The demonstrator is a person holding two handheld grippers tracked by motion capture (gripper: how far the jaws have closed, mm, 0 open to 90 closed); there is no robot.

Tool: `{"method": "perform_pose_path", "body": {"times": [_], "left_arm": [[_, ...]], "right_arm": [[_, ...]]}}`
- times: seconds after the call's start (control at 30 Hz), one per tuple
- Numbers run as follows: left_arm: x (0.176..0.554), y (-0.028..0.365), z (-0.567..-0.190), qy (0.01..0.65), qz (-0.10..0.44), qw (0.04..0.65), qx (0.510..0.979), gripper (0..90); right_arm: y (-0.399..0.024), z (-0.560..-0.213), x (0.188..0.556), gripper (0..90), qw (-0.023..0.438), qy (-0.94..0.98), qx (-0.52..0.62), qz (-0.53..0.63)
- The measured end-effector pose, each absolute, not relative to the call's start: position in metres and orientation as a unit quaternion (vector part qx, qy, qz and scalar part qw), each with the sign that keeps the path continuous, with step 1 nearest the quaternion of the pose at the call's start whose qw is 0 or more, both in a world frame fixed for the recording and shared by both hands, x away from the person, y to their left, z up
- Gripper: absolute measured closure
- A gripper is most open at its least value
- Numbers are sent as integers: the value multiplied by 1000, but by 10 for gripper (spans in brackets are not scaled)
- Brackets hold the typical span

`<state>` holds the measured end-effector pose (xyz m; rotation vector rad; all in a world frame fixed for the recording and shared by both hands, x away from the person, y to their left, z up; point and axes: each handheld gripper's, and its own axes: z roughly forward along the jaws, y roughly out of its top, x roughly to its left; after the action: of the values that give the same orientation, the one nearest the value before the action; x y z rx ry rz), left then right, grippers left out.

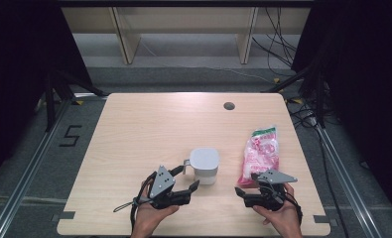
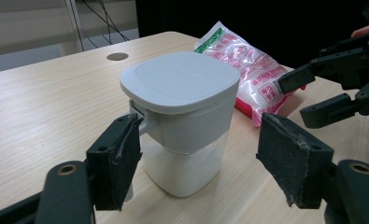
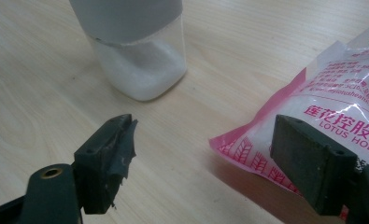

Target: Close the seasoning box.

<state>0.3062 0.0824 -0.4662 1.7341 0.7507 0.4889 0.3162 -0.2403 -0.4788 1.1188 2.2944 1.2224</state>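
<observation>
Left gripper (image 1: 186,179): your jaws stand wide apart around the container, pads clear of its walls, gripping nothing.
Right gripper (image 1: 246,185): your jaws gape over the bag's near end, holding nothing.
Table (image 1: 149,124): pale wood, carrying both items near you.
Bag (image 1: 260,152): pink and white, lying flat right of the container.
Container (image 1: 204,165): upright, grey lid on, white powder inside, just beyond your left gripper.

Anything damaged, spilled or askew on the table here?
One thing: the pad on a finger of the right gripper is torn, its edge ragged and peeling. The lidded container stands upright, the pink bag lies flat, and nothing is spilled.
</observation>
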Motion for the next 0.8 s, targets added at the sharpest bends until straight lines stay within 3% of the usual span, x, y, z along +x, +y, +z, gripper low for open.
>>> {"method": "perform_pose_path", "body": {"times": [0.17,0.8], "left_arm": [[303,80,-470,297,203,559,747,279],[292,81,-495,330,182,546,748,244]], "right_arm": [[-239,-479,315,221,165,794,397,430],[-235,-479,313,214,163,802,388,423]]}}
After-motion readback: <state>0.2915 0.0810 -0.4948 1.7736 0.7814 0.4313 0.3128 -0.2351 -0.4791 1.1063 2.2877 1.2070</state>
